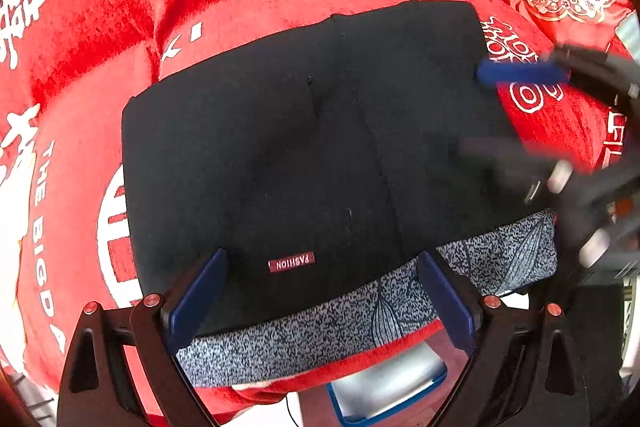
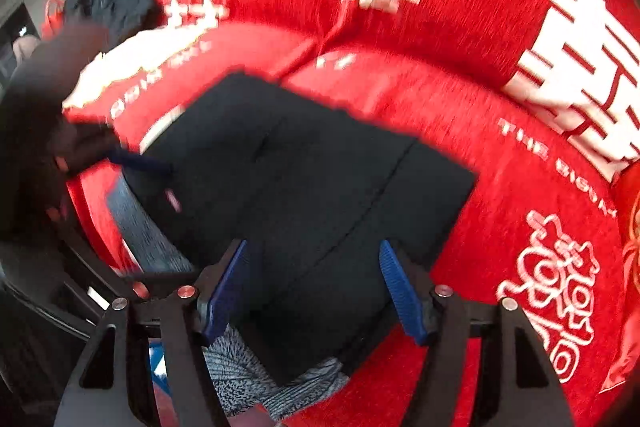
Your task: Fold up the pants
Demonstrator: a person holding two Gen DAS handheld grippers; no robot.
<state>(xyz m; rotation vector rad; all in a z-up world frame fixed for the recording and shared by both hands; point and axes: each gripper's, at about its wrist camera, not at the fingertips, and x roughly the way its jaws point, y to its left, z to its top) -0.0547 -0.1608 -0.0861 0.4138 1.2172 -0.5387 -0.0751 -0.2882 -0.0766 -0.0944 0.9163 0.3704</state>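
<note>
A: How far was the folding brought?

B: The black pants [image 1: 300, 155] were seen lying on the red sofa cover [image 1: 248, 11] as a compact rectangle, with the grey patterned waistband [image 1: 320, 327] at the near edge. Most of the folding was judged to be done.

A: And the tools?

B: The left tool [image 1: 320, 303] and the right tool [image 2: 316, 291] were both held spread above the pants, and nothing was gripped. Perhaps one last fold or smoothing was left.
</note>
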